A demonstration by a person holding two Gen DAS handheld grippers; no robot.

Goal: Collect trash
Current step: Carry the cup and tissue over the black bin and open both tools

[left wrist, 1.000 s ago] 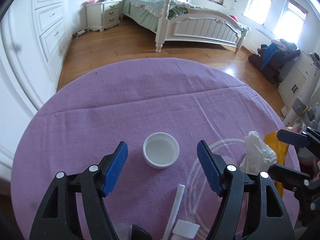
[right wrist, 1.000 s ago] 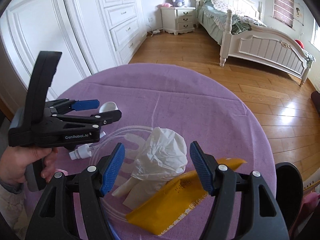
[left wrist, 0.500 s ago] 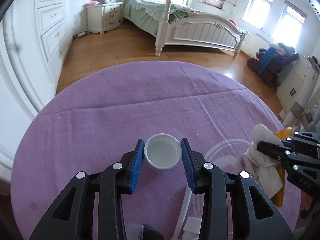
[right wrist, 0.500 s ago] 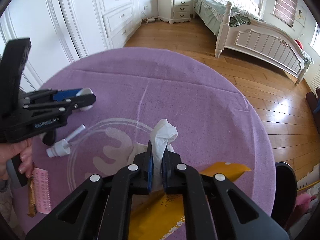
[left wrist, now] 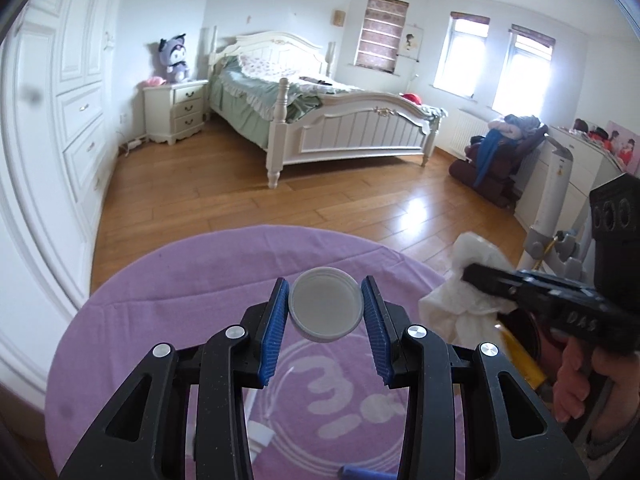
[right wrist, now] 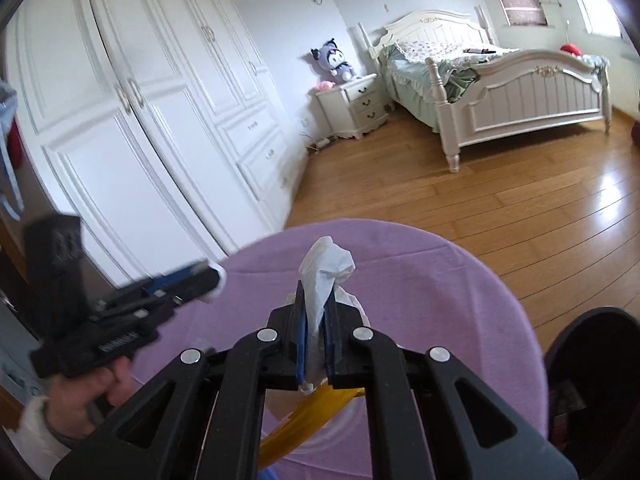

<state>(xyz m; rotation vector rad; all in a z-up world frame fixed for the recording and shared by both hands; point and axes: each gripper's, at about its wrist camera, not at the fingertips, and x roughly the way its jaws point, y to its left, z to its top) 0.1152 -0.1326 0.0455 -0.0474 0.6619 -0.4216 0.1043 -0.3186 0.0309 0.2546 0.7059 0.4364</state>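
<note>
Low in the left wrist view, my left gripper [left wrist: 325,312] pinches a white round lid [left wrist: 326,305] between its blue pads, holding it clear above the purple tabletop [left wrist: 192,280]. At the right edge of that frame my right gripper [left wrist: 466,274] clamps a crumpled white tissue [left wrist: 460,308]. In the right wrist view the same tissue [right wrist: 326,270] stands up from the nearly closed pads at centre, with a yellow wrapper [right wrist: 304,420] lying on the tabletop just below them and a black bin [right wrist: 592,360] at the lower right edge. Farther off, the wooden floor [right wrist: 500,208] runs to a white bed [right wrist: 500,88] in the upper right.
</note>
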